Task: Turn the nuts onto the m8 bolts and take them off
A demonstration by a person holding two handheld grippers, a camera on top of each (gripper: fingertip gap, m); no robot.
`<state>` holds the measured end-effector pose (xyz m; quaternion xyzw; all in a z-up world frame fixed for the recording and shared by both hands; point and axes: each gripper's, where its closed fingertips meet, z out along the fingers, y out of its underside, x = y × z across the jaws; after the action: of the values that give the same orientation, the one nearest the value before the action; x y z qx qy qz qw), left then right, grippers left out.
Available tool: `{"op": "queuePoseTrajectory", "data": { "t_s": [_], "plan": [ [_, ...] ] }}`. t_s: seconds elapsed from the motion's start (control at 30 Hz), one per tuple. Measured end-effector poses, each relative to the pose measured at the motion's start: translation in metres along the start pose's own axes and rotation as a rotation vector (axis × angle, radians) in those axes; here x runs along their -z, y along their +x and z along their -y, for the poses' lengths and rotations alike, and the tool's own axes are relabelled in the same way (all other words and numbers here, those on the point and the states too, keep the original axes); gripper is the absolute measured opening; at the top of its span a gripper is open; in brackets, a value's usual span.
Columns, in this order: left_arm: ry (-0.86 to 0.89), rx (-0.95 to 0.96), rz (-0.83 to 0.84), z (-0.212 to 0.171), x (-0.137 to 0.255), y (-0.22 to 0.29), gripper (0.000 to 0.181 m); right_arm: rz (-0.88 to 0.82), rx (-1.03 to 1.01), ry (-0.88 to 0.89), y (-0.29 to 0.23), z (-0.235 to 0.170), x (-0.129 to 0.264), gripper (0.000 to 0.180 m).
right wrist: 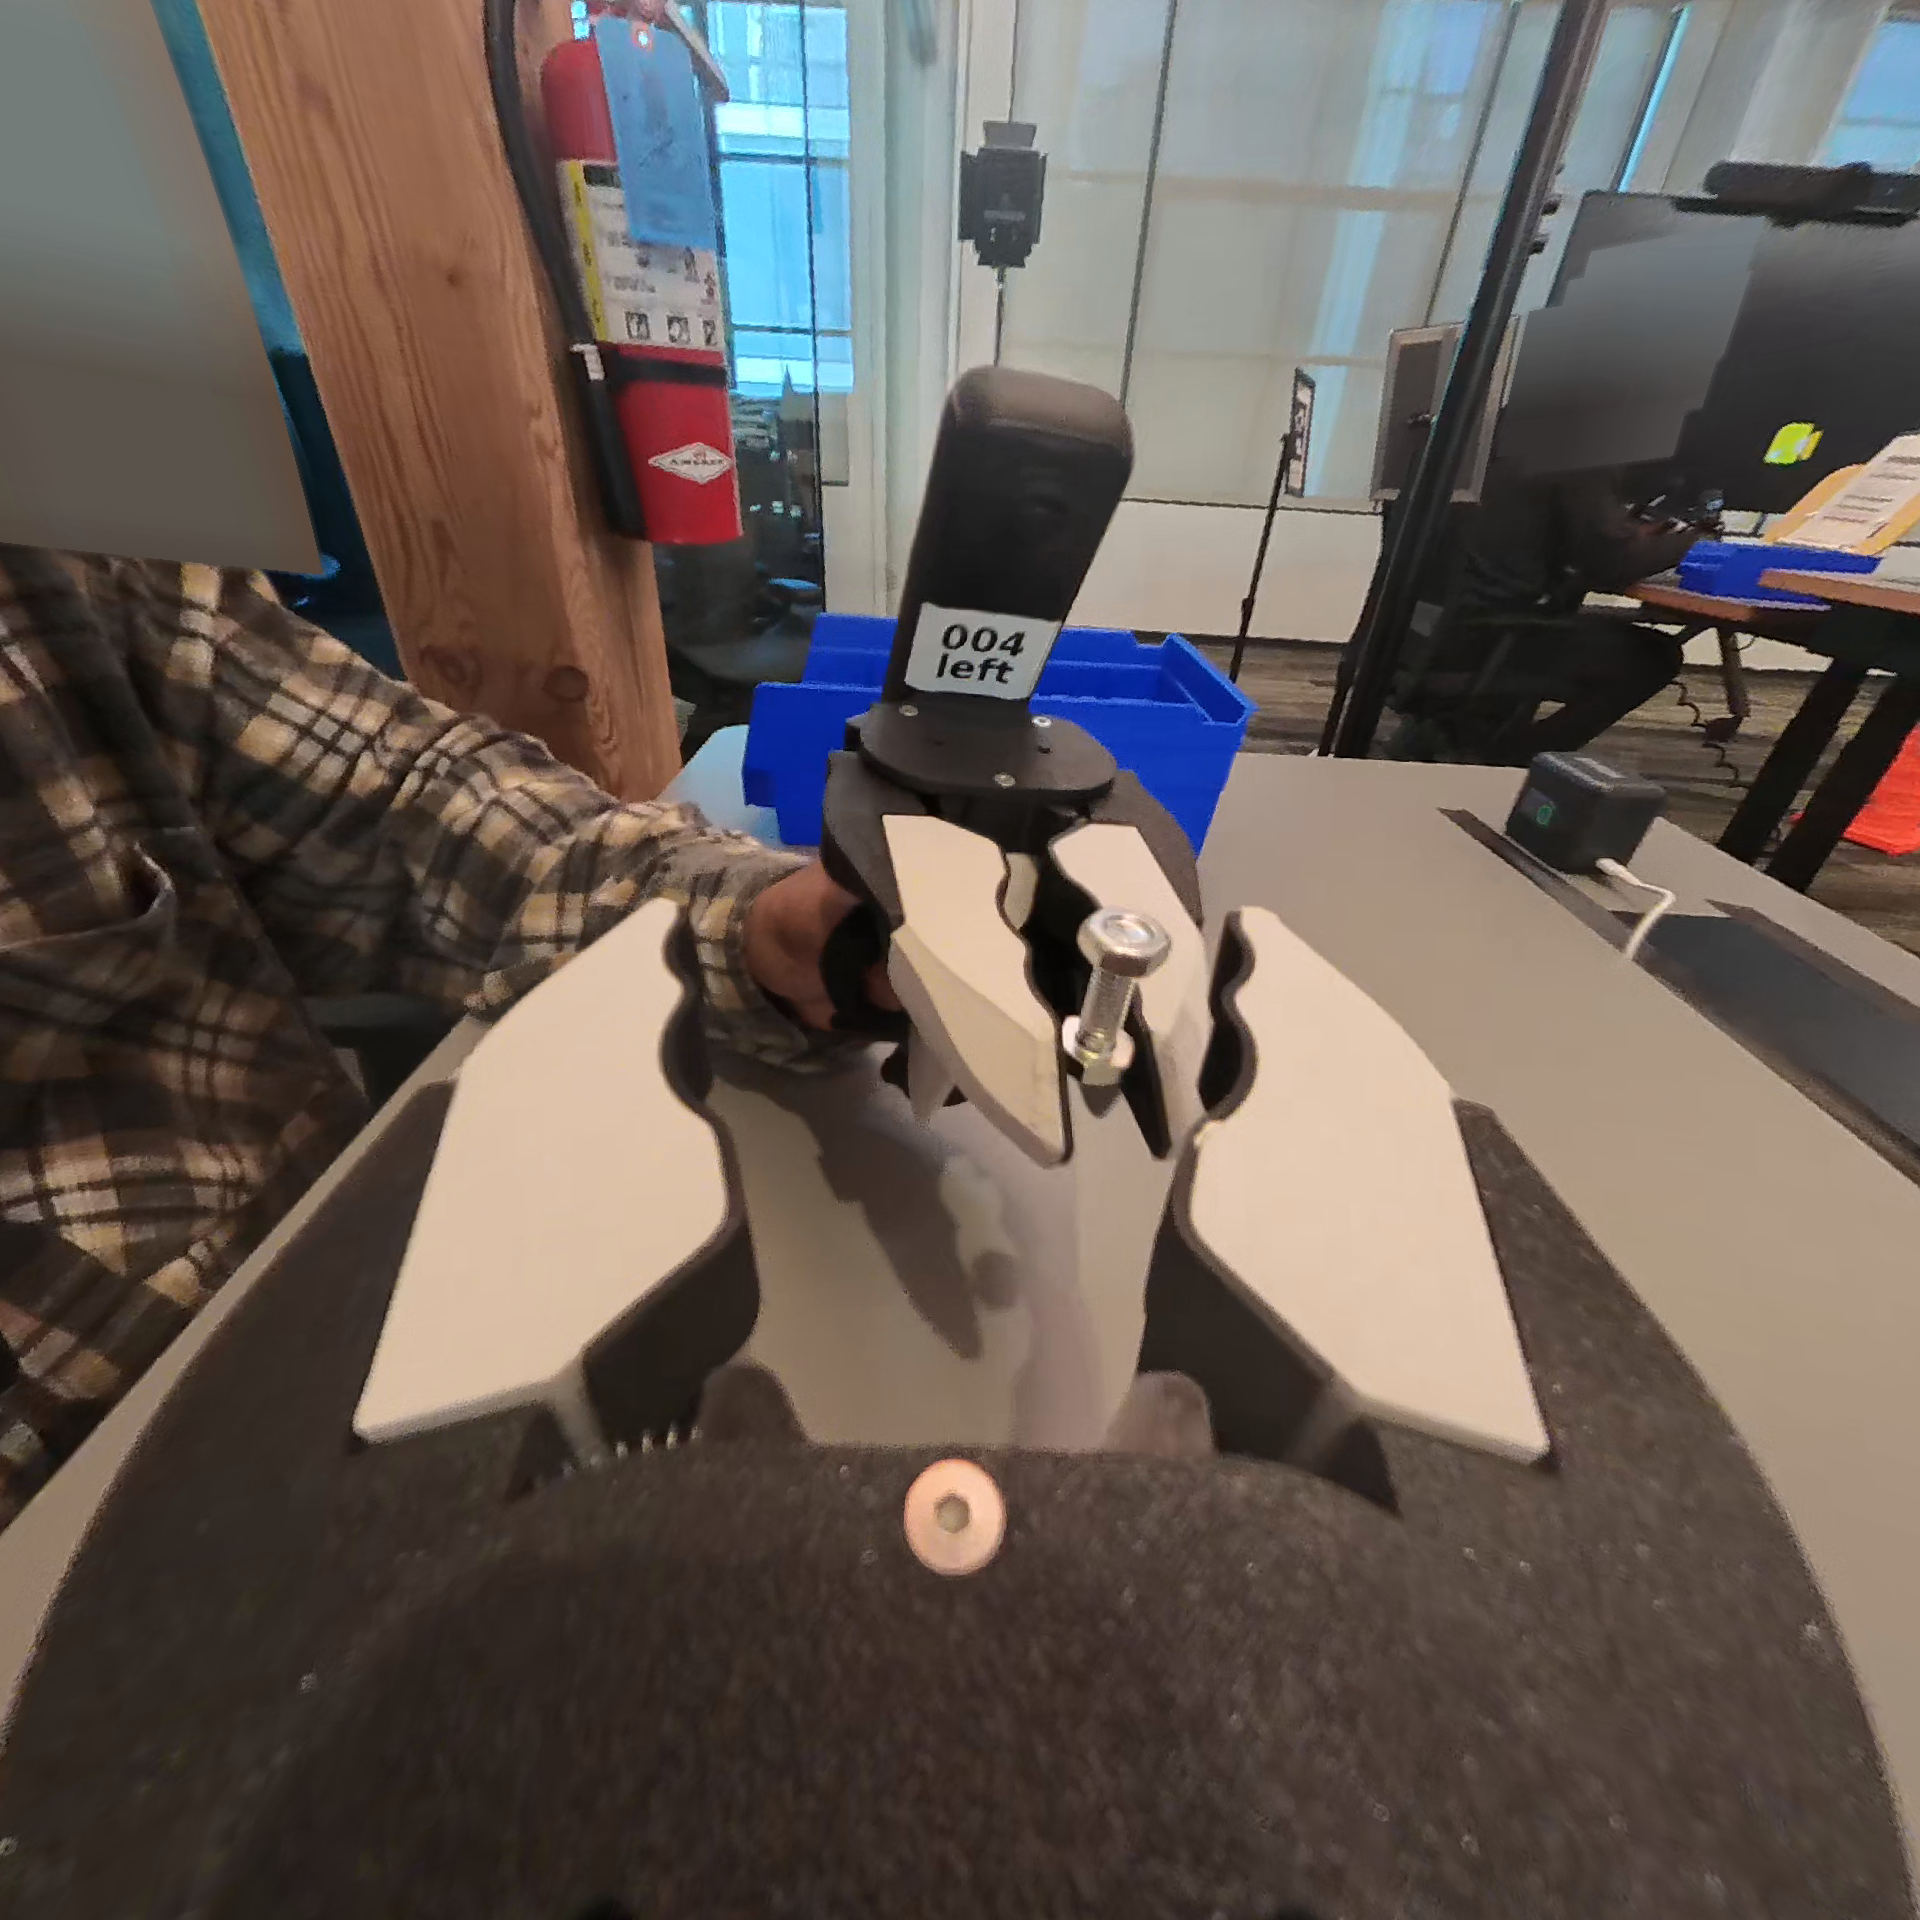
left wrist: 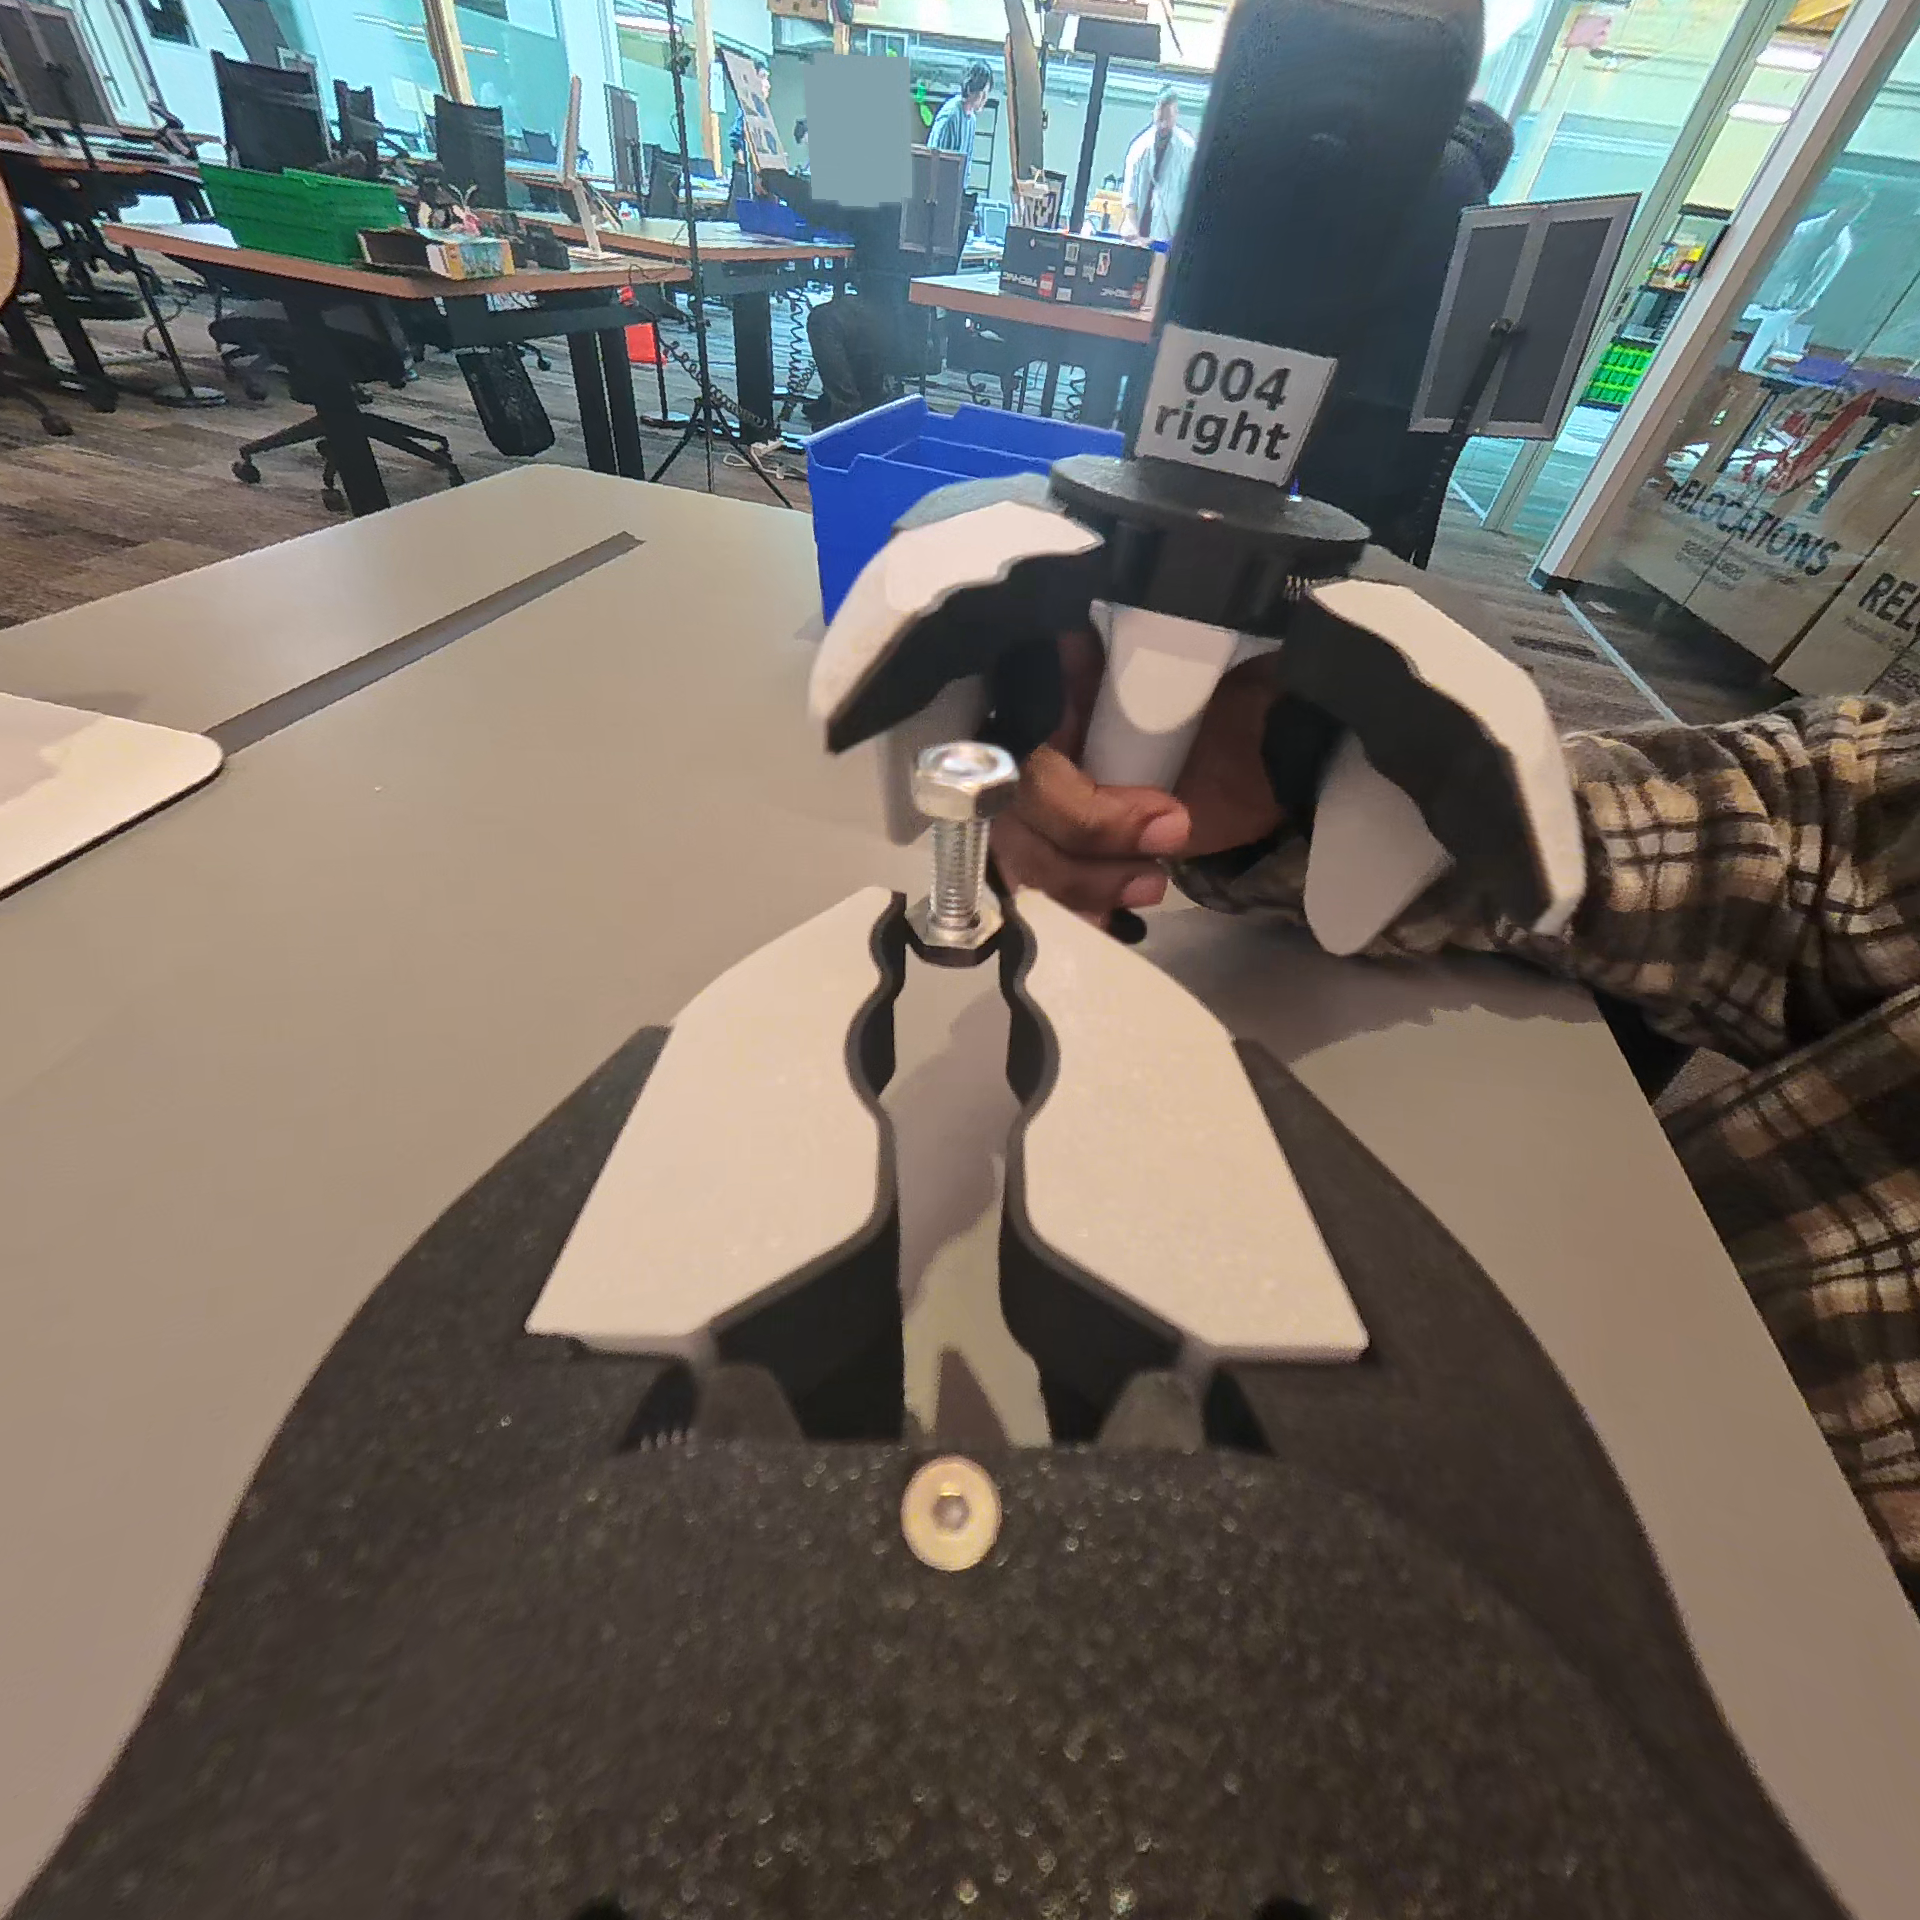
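Left claw point(left wrist: 948, 925) clamped on the nut point(left wrist: 943, 932) — bolt point(left wrist: 958, 844) standing upright, head up. Right claw point(right wrist: 956, 1023) spread wide, fingers either side of it, above the grey tabletop point(left wrist: 416, 831) — blue bin point(right wrist: 1122, 717) behind.

The left gripper point(left wrist: 951, 925) is closed on the nut point(left wrist: 948, 928), and the bolt point(left wrist: 958, 847) stands upright in this nut, head on top, above the table point(left wrist: 468, 831). The right gripper point(right wrist: 956, 997) is spread wide just beside the bolt, 1 finger point(left wrist: 935, 634) behind the bolt head. The bin point(right wrist: 1143, 707) is at the far table edge, behind both grippers.
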<state>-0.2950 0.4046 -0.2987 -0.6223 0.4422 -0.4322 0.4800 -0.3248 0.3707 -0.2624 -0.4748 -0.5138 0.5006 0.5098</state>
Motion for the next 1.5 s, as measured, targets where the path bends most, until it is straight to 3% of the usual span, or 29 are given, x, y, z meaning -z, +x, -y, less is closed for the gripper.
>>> {"op": "queuePoseTrajectory", "data": {
  "t_s": [0.2,0.8,1.0,1.23,1.5],
  "plan": [
    [0.004,0.009,0.003,0.001,0.002,-0.001,0.016,0.006,0.048,-0.052,-0.007,-0.007,0.004,0.087],
    [0.000,0.008,-0.013,0.002,-0.001,0.005,0.016,0.026,0.043,-0.043,-0.012,-0.007,-0.004,0.097],
    [0.011,0.014,-0.016,0.006,0.002,0.004,0.016,-0.001,0.021,0.007,-0.003,0.003,0.001,0.094],
    [0.009,0.019,0.004,0.006,0.004,0.000,0.016,-0.002,0.072,-0.049,-0.010,-0.004,0.004,0.089],
    [0.005,0.006,0.007,0.008,0.003,0.001,0.016,0.008,0.068,-0.057,-0.012,-0.004,-0.005,0.100]
  ]
}}
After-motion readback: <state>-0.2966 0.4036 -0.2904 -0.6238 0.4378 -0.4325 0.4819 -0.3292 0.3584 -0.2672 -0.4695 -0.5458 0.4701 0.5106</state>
